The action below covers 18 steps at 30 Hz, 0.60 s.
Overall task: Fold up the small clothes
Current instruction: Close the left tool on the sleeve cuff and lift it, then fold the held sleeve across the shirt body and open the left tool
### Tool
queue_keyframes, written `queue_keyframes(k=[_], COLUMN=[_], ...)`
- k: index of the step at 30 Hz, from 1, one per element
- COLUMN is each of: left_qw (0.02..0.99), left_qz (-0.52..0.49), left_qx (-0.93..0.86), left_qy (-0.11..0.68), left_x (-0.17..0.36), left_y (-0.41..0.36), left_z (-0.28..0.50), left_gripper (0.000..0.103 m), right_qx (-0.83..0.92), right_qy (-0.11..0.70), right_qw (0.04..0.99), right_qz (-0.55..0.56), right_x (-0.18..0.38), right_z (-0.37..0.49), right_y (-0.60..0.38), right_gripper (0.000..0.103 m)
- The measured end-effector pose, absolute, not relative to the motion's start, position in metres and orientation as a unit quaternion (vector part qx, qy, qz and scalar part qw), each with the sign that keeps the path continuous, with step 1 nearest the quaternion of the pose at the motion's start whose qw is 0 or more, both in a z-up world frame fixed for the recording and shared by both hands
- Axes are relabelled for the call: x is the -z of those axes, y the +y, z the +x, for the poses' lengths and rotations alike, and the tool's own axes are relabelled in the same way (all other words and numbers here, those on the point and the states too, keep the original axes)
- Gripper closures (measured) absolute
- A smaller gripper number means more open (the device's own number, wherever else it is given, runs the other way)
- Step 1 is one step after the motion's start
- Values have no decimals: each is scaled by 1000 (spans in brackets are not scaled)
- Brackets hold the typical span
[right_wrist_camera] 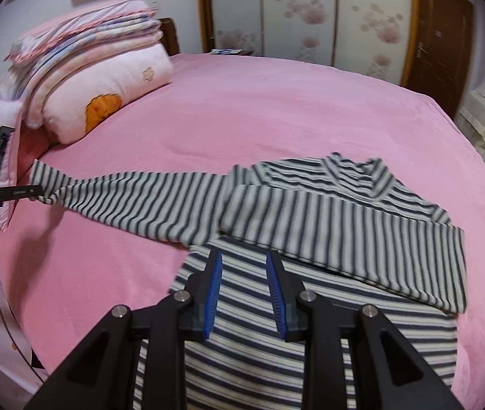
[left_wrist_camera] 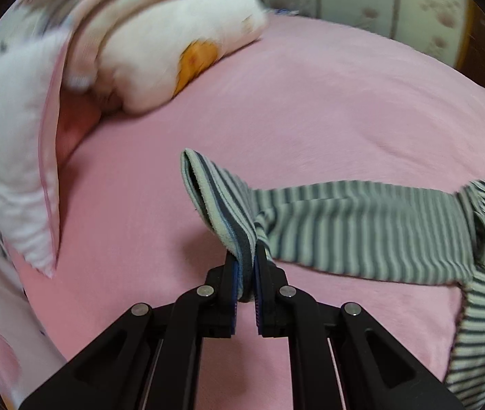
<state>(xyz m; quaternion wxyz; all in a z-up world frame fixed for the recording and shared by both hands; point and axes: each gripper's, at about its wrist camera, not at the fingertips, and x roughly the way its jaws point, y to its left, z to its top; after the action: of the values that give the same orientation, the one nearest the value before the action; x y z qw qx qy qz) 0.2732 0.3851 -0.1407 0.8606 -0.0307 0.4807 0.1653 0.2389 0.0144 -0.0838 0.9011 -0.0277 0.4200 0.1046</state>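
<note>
the striped top (right_wrist_camera: 341, 212) carries narrow bands of dark navy-grey and off-white, and its sleeve (left_wrist_camera: 362, 225) shows the same stripes, with a pale cuff (left_wrist_camera: 208, 198) edged in dark grey and a thin blue line. the bed sheet (right_wrist_camera: 276, 112) is plain pink. far left, the pillow (right_wrist_camera: 106, 89) is pale pink-white with an orange patch, and the folded blankets (right_wrist_camera: 88, 30) on it are striped pink, white and light blue. both grippers, the left gripper (left_wrist_camera: 246, 270) and the right gripper (right_wrist_camera: 244, 266), are black with blue pads. the wardrobe doors (right_wrist_camera: 310, 10) at the far side are white with pink flower prints, framed in brown wood.
</note>
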Motion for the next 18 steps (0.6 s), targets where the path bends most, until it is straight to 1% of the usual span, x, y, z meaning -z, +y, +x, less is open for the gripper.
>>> queue_keyframes(k=[6, 10, 13, 15, 18], left_qw=[890, 913, 926, 929, 924], left_qz=[6, 19, 32, 42, 54], left_qx=[-120, -68, -12, 38, 97], left_qy=[439, 401, 377, 366, 365], left_x=[80, 31, 1, -15, -17], left_y=[318, 253, 190, 135, 72], left_z=[264, 264, 272, 279, 289], left_gripper=[97, 97, 97, 97, 96], right_qx=[-82, -69, -53, -40, -19], right_qy=[411, 399, 392, 390, 390], right_qw=[908, 914, 918, 919, 919], right_qz=[-3, 16, 29, 36, 47], right_x=[72, 63, 60, 60, 64], right_z=[226, 211, 198, 190, 180], right_y=[-20, -51, -80, -101, -132], right_gripper=[76, 76, 76, 76, 76])
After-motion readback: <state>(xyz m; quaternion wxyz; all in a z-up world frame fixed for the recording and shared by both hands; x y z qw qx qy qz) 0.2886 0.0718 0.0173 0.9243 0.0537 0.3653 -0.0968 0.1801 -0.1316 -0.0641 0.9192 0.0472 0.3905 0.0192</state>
